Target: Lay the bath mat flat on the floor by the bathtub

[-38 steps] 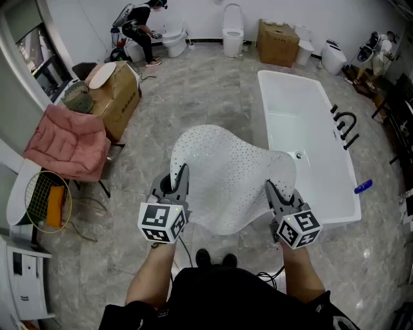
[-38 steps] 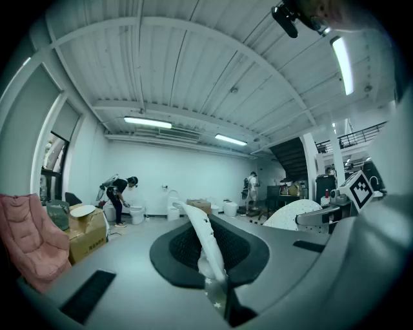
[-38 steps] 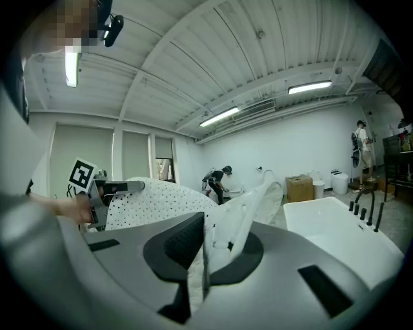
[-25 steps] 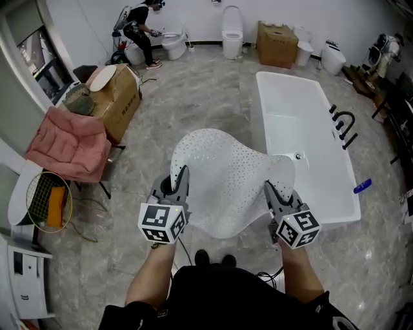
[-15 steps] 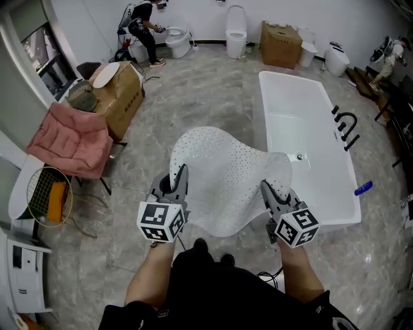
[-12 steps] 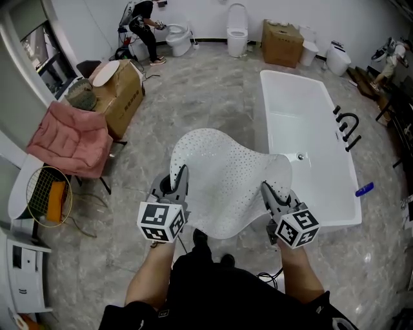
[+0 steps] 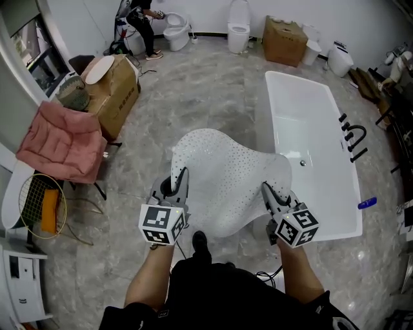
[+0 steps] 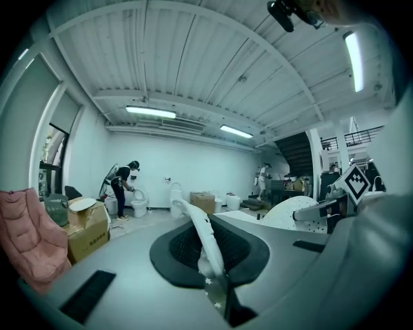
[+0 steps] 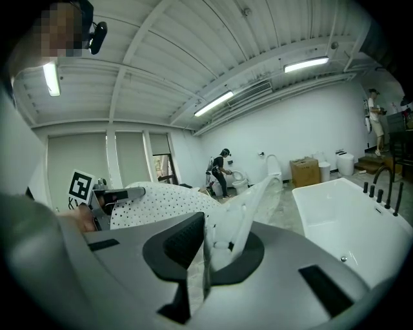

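A white bath mat point(image 7: 222, 177) dotted with small holes hangs in the air above the marble floor, bulging upward in its middle. My left gripper point(image 7: 179, 177) is shut on the mat's near left edge, and my right gripper point(image 7: 266, 190) is shut on its near right edge. In the left gripper view the mat's thin white edge point(image 8: 205, 232) stands pinched between the jaws. The right gripper view shows the mat's folded edge point(image 9: 242, 213) clamped the same way. The white bathtub point(image 7: 329, 213) lies just to the right of the mat.
A cardboard box point(image 7: 113, 87) and a pink cushioned chair point(image 7: 58, 145) stand at the left, with a wire basket point(image 7: 35, 206) near them. Toilets point(image 7: 239, 16) and another box point(image 7: 284, 32) line the far wall, where a person point(image 7: 139, 16) bends over. A blue item point(image 7: 366, 203) lies beside the tub.
The view has shifted forward a little, and the person's foot has stepped forward under the mat. Both grippers keep the same hold on the mat.
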### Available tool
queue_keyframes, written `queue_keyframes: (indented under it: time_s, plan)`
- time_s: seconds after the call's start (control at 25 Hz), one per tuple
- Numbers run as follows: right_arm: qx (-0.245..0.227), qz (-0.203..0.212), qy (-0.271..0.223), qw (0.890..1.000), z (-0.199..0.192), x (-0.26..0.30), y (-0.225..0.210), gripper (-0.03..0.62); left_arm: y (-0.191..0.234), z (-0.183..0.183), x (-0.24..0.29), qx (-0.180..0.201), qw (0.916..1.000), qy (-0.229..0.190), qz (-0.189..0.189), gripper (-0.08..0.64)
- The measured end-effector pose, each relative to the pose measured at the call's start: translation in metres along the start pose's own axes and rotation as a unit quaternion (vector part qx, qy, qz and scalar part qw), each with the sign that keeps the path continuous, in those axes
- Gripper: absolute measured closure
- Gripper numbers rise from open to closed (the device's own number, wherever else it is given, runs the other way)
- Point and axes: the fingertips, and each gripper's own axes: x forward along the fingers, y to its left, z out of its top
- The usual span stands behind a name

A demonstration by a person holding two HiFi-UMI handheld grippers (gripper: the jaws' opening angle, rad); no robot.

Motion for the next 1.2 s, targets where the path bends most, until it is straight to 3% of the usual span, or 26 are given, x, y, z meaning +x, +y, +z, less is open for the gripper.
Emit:
queue_keyframes:
  time_s: [0.52, 0.96, 1.2]
  plan:
    - [0.004, -0.012, 0.03, 0.999, 0.022, 0.137, 0.011, 0.565, 0.126, 0.001, 0.069, -0.016, 0.9997, 0.012, -0.014, 0.546]
    - [0.008, 0.002, 0.034, 0.999, 0.034, 0.206, 0.005, 0.565, 0.176, 0.006, 0.11, -0.02, 0.9994, 0.022, -0.015, 0.546]
    - [0.024, 0.019, 0.044, 0.999, 0.038, 0.256, -0.028, 0.565, 0.198, 0.002, 0.16, -0.022, 0.9989, 0.041, -0.002, 0.546]
